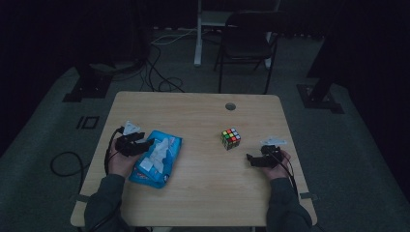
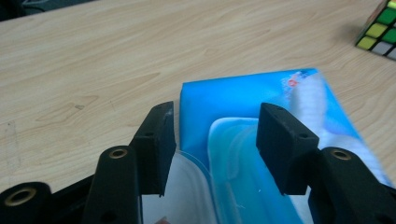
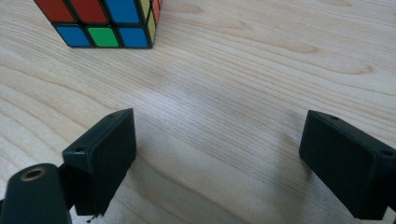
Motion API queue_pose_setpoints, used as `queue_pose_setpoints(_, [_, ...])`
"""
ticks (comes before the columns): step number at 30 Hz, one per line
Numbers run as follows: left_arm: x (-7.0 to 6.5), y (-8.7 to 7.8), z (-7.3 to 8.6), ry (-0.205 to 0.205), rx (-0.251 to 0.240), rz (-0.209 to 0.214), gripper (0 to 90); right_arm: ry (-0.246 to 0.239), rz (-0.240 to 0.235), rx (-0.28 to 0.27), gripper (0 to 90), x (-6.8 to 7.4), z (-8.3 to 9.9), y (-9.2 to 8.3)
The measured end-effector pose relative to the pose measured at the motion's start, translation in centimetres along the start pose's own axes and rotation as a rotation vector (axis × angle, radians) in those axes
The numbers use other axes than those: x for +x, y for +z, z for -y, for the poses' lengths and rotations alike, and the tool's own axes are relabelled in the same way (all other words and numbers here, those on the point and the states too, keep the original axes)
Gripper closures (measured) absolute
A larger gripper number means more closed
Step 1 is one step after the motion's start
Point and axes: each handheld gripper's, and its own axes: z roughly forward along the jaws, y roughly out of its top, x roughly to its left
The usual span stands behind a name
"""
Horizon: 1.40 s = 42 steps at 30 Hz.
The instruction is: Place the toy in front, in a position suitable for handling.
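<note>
A blue pack of wipes (image 1: pixel 157 159) lies on the left half of the wooden table (image 1: pixel 203 111), with white material showing at its top. My left gripper (image 1: pixel 147 143) hovers at the pack's near-left end. In the left gripper view the jaws (image 2: pixel 217 126) stand open above the pack (image 2: pixel 243 93), and the pads touch nothing. A colourful puzzle cube (image 1: pixel 231 138) sits right of centre. My right gripper (image 1: pixel 250 158) rests low to the cube's right, open, with bare table between its fingers (image 3: pixel 219 140). The cube (image 3: pixel 102 21) lies ahead of it, to the left.
A round cable hole (image 1: pixel 230 106) sits near the table's far edge. Beyond the table stand a dark folding chair (image 1: pixel 246 43) and a white post, with cables (image 1: pixel 159 72) on the floor. The cube's corner (image 2: pixel 380 28) shows far right in the left gripper view.
</note>
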Motion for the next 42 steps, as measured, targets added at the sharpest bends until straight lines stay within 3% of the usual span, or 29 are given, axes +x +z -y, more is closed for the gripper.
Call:
queue_pose_setpoints(3, [-0.5, -0.9, 0.1, -0.01, -0.022, 0.001, 46.2, 0.006, 0.007, 0.006, 24.2, 0.0, -0.2, -0.3])
queue_pose_setpoints(7, [-1.3, -1.8, 0.4, -0.006, -0.043, -0.008, 45.0, 0.011, -0.012, -0.047, 32.7, 0.5, -0.8, -1.1])
queue_pose_setpoints(10, [-1.5, -2.2, 0.7, -0.01, -0.047, -0.017, 44.3, 0.02, -0.026, -0.066, 32.2, 1.2, -1.6, -1.6])
queue_pose_setpoints(17, [-1.8, -3.0, 1.9, -0.06, -0.08, -0.016, 43.5, -0.023, -0.071, -0.08, 20.7, 3.4, -4.2, -1.7])
queue_pose_setpoints(26, [-2.1, -3.7, 2.1, -0.049, -0.077, -0.025, 42.5, -0.061, -0.07, -0.059, 14.8, 6.0, -6.8, -0.4])
queue_pose_setpoints(34, [-2.1, -3.4, 2.4, -0.045, -0.063, -0.023, 42.1, -0.04, -0.026, -0.013, 19.8, 6.3, -7.6, 1.9])
queue_pose_setpoints(42, [-2.1, -3.4, 2.4, -0.05, -0.063, -0.021, 42.0, -0.025, -0.027, 0.022, 28.5, 6.2, -7.9, 3.4])
